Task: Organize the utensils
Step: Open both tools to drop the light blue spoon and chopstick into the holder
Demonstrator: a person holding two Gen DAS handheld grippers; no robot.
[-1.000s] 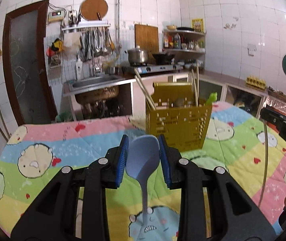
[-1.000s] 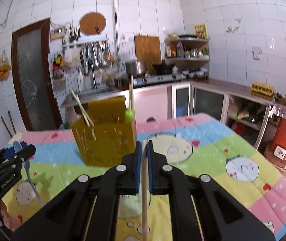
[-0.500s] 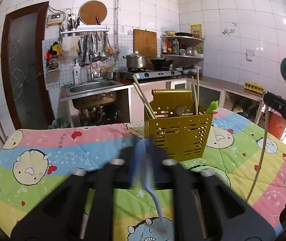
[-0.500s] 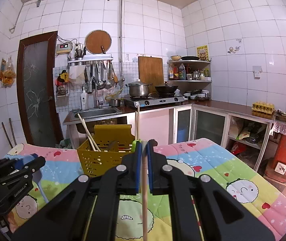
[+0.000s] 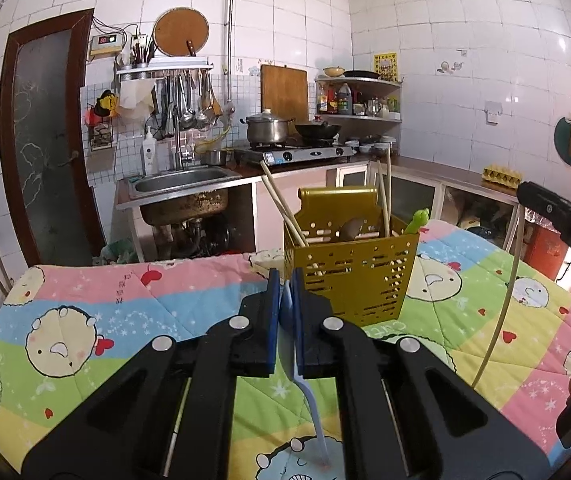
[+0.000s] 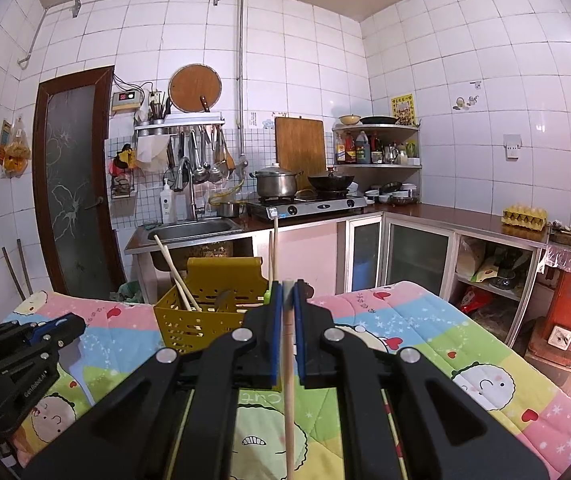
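A yellow perforated utensil basket (image 5: 355, 276) stands on the patterned cloth, holding chopsticks (image 5: 283, 208), a green-handled utensil (image 5: 416, 220) and a dark spoon. My left gripper (image 5: 285, 304) is shut on a pale blue spoon (image 5: 311, 404), held edge-on just in front of the basket. My right gripper (image 6: 287, 308) is shut on a wooden chopstick (image 6: 289, 400), which hangs down toward the cloth; the basket (image 6: 205, 316) lies beyond it to the left. The chopstick (image 5: 499, 312) and right gripper also show at the left view's right edge.
The table is covered by a colourful cartoon cloth (image 5: 105, 320). Behind it are a steel sink (image 5: 183, 180), a gas stove with pot and wok (image 5: 293, 148), and glass-door cabinets (image 6: 417, 256). The left gripper (image 6: 21, 348) shows at the right view's left edge.
The left gripper has closed tight on the blue spoon, which turned from face-on to edge-on. Both grippers rose, so the basket sits lower in view.
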